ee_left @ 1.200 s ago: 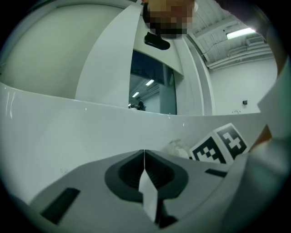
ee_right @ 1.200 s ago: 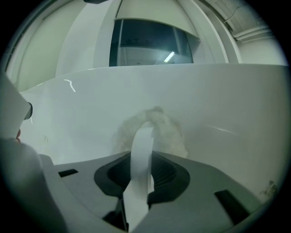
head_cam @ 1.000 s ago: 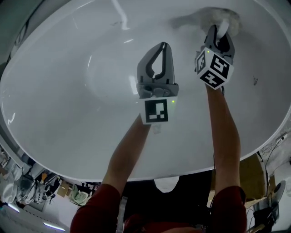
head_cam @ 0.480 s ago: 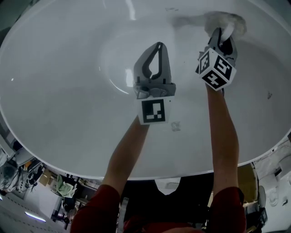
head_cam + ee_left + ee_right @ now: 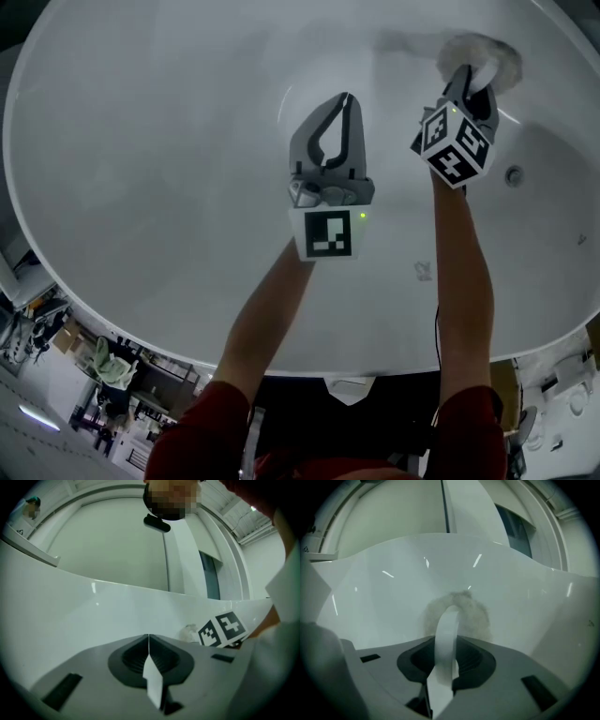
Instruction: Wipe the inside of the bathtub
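Seen from above, a white oval glossy bathtub point(image 5: 141, 141) fills the view, with two bare forearms reaching into it. The left gripper point(image 5: 345, 97) hangs over the middle of the basin, its jaws pressed together with nothing between them. The right gripper point(image 5: 466, 70) is clamped on the white strap loop point(image 5: 446, 634) of a fluffy pale grey wiping cloth point(image 5: 487, 52), which lies against the tub's far curved inner wall
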### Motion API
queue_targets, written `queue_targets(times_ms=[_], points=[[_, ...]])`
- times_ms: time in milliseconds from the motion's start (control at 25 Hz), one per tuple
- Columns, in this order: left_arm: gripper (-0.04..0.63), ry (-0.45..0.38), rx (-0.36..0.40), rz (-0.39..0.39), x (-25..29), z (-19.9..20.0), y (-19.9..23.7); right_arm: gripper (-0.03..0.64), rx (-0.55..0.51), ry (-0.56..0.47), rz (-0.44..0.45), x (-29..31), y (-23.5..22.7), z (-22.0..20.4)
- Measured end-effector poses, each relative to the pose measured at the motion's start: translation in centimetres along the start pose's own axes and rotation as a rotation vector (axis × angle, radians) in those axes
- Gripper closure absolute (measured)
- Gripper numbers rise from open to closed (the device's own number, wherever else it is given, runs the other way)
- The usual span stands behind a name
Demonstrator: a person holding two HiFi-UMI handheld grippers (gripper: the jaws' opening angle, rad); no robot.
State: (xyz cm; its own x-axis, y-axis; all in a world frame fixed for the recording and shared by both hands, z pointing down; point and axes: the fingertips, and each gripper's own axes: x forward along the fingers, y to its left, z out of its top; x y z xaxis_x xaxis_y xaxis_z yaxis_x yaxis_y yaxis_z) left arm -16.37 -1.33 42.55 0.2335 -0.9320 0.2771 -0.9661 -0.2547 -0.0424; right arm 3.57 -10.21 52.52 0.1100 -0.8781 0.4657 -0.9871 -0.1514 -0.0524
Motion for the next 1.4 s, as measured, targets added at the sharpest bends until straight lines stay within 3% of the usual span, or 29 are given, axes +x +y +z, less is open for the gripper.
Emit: queue_targets(times_ms=[400, 720, 920, 1240, 1400], points=[[0.580, 0.017, -0.047, 0.143, -6.6, -2.1, 16.3, 0.520, -0.127, -0.026, 0.246, -1.5, 24.9, -1.5], [0.580, 0.023, -0.078, 0.227, -9.8, -3.1, 22.7, 0.520, -0.159, -0.013, 0.367, -3.7, 34.5, -2.5], [0.580, 0.014, -0.074, 0.241, -9.5, -2.3, 21.8, 0.520, -0.179, 0.008, 0.386, -3.2, 32.6, -2.3], [0.580, -0.018, -0.099, 0.199, -8.6, 1.2, 18.7, 0.520, -0.143, 0.006, 0.419, -6.9, 29.0, 0.5], [0.580, -0.051, -0.079, 0.116, -5.2, 4.6, 8.9, 0.520, -0.116, -0.028, 0.372, -7.8, 18.0, 3.6]])
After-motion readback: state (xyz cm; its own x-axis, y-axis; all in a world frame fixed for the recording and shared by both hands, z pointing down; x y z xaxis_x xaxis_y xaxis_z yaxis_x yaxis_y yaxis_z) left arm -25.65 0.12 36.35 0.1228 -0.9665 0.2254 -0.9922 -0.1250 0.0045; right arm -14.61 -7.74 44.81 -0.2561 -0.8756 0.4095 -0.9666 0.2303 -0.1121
